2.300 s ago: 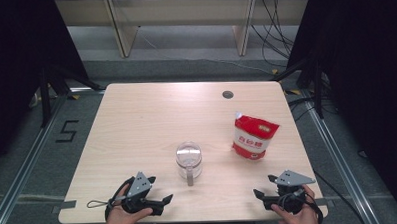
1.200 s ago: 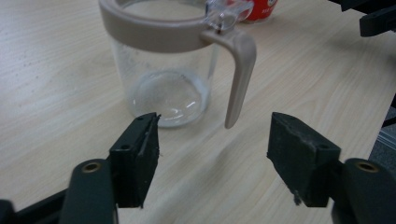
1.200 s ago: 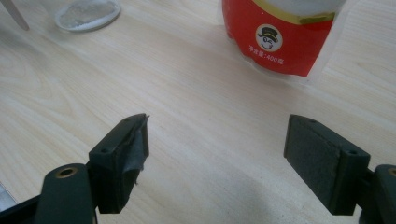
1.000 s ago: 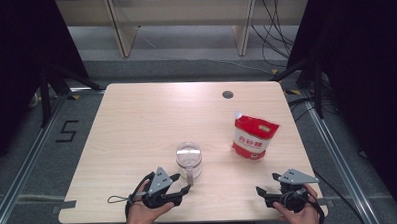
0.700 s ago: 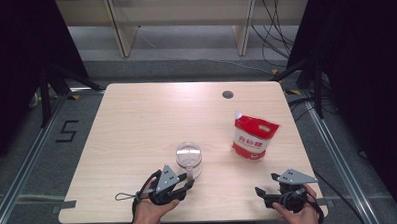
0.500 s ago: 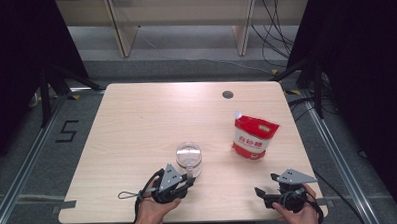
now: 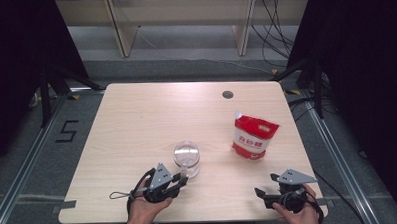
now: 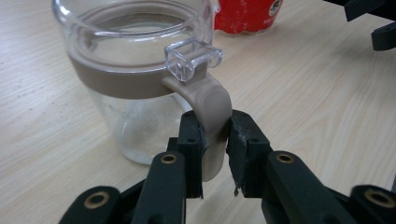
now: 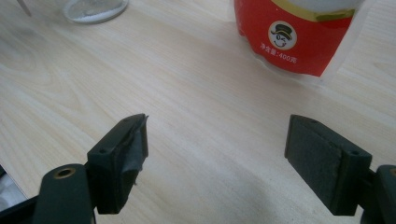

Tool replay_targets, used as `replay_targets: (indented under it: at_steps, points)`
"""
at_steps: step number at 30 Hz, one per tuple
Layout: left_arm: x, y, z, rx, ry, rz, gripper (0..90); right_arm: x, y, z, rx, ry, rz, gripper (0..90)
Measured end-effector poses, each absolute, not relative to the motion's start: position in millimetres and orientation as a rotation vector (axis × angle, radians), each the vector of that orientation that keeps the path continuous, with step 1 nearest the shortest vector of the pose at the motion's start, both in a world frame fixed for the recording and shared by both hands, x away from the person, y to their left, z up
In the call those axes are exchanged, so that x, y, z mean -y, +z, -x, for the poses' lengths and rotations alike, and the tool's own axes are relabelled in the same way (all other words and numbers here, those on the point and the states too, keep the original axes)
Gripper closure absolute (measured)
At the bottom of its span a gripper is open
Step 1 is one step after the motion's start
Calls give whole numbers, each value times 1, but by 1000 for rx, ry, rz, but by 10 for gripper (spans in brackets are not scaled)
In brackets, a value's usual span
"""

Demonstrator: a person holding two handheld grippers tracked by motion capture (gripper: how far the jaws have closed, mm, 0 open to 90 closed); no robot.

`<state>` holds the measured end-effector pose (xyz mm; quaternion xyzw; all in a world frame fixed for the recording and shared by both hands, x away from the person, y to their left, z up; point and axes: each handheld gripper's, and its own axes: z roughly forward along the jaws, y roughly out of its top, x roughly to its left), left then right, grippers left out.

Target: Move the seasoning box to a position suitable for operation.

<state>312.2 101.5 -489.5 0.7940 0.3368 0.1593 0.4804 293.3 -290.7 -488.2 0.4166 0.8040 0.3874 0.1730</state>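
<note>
Jar [image 7: 187,158] of clear glass, upright on table [image 7: 136,119], toward the near edge and a little left of middle; brown band under the rim, brown handle [image 8: 212,121] curving down the near side, clear clip [image 8: 193,57] atop it. Left of jar and touching it: left gripper [image 7: 180,176], held in left hand [image 7: 145,206], clenched on the handle, one pad on each side of it, seen close in left gripper view [image 8: 215,140]. Cable [image 7: 120,195] looping left of that hand on the wood. Beyond jar, toward the far edge: round hole [image 7: 228,95] in the tabletop. Right of jar, well apart: pouch [image 7: 255,135], red and white, standing, tilted slightly, spout at its top left; red lower part printed with a small cartoon face, visible in right gripper view [image 9: 299,37] and at the top of left gripper view [image 8: 245,14]. Farther right of jar and nearer the edge: right gripper [image 7: 262,196] in right hand [image 7: 297,213], released, jaws spread wide over bare wood, grasping nothing, pointing back toward jar and pouch; in right gripper view [image 9: 217,154] jar base at top left [image 9: 93,9].
</note>
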Motion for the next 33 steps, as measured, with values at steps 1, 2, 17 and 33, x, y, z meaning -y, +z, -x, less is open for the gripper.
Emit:
replay_targets:
  at_steps: [1,2,17,33]
  points:
    - [-106,-489,-312,-821,397,-1943,743,289,-488,-293,-2278,1090,-1203,223]
    - [-109,-489,-312,-809,407,-1943,741,289,-488,-293,-2278,1087,-1193,222]
    - [-143,-489,-320,-890,510,-1927,718,289,-488,-294,-2319,1089,-1152,226]
    - [-147,-492,-337,-965,561,-1899,731,287,-488,-293,-2313,1086,-1159,229]
